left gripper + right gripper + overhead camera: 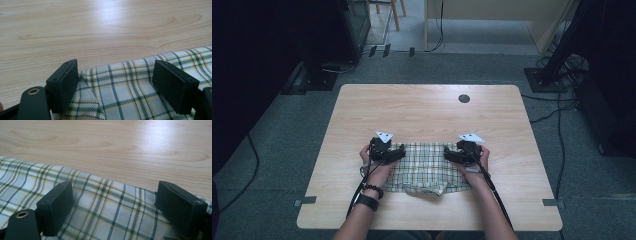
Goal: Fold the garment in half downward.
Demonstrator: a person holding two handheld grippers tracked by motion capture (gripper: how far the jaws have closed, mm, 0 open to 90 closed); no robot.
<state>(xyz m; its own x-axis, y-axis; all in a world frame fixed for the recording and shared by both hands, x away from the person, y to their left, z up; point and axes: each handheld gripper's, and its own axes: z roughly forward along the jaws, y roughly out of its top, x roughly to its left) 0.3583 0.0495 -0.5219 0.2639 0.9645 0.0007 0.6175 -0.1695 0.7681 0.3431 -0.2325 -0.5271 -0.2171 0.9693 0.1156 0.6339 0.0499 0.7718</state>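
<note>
Pale wooden table bears a plaid cloth, left gripper and right gripper gaping over its far corners, apparently mid-fold; next, pinch those corners.

From up top my hands hide both side edges of the green-and-yellow checked cloth. In my left gripper view it runs off the bottom and right edges, so I can't see its full shape.
</note>
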